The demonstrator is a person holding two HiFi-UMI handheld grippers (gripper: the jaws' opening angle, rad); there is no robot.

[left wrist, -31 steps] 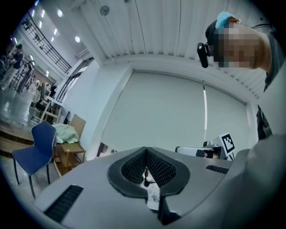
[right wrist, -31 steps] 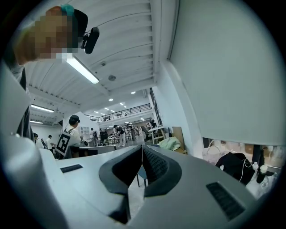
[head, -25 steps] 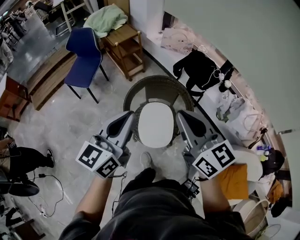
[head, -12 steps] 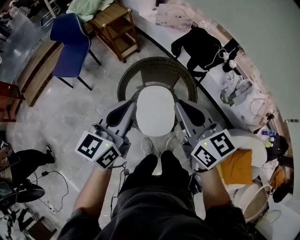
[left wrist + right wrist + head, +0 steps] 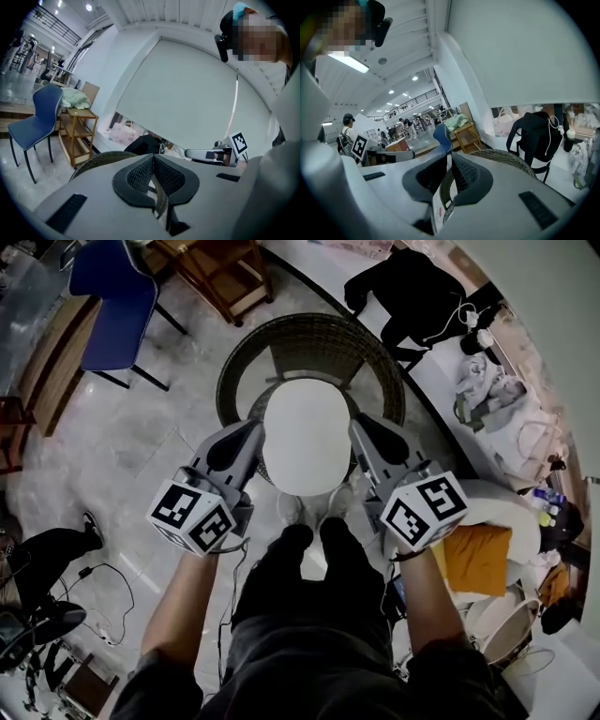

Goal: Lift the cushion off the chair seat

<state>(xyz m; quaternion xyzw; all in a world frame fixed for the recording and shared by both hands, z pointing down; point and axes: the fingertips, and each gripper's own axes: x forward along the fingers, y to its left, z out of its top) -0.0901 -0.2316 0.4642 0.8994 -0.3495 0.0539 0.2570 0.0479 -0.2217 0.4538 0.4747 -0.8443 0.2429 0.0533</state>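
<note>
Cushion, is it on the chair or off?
On it: the cushion lies flat inside the chair, shut left gripper and right gripper beside it.

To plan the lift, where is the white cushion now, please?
The cushion is at the head view's centre, over the wicker chair, between the left claw and right claw.

Bright, even indoor light from ceiling lights point(image 5: 348, 63), soft shadows, faint sheen on the floor point(image 5: 131, 451), strong fisheye bending, dark vignetted corners, nearest foreground slightly soft.
</note>
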